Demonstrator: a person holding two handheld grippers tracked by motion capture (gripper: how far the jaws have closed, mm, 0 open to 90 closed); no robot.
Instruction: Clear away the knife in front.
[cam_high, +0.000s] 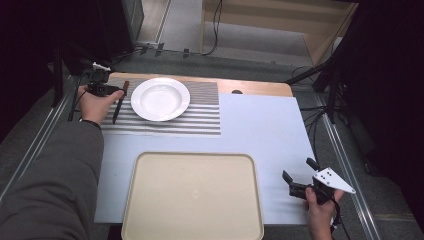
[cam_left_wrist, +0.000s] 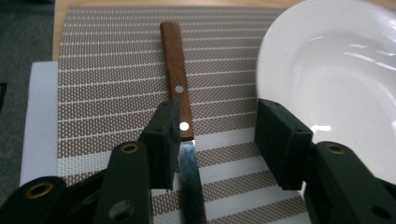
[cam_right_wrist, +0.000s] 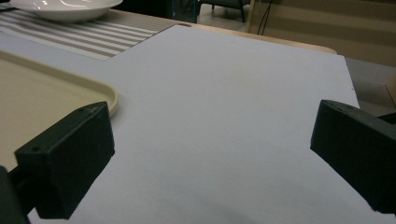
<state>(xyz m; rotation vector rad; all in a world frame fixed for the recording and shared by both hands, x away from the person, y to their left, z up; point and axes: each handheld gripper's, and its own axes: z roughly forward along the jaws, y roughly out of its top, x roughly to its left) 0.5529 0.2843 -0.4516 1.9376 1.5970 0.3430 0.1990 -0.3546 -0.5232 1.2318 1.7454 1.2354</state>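
A knife with a brown wooden handle (cam_left_wrist: 177, 79) and a dark blade lies on the striped placemat (cam_high: 200, 120), just left of the white plate (cam_high: 160, 99). My left gripper (cam_high: 116, 91) hovers over the knife (cam_high: 119, 104) and is open. In the left gripper view the knife runs up between the jaws, close against the left one, where handle meets blade; the plate (cam_left_wrist: 327, 70) is at the right. My right gripper (cam_high: 299, 170) is open above the white sheet near the table's front right, holding nothing (cam_right_wrist: 210, 135).
A beige tray (cam_high: 192, 195) lies at the front centre on the white sheet (cam_high: 260, 130); its corner (cam_right_wrist: 70, 91) is left of the right gripper. The table's wooden edge (cam_high: 255, 87) runs along the back. Cables and dark stands surround the table.
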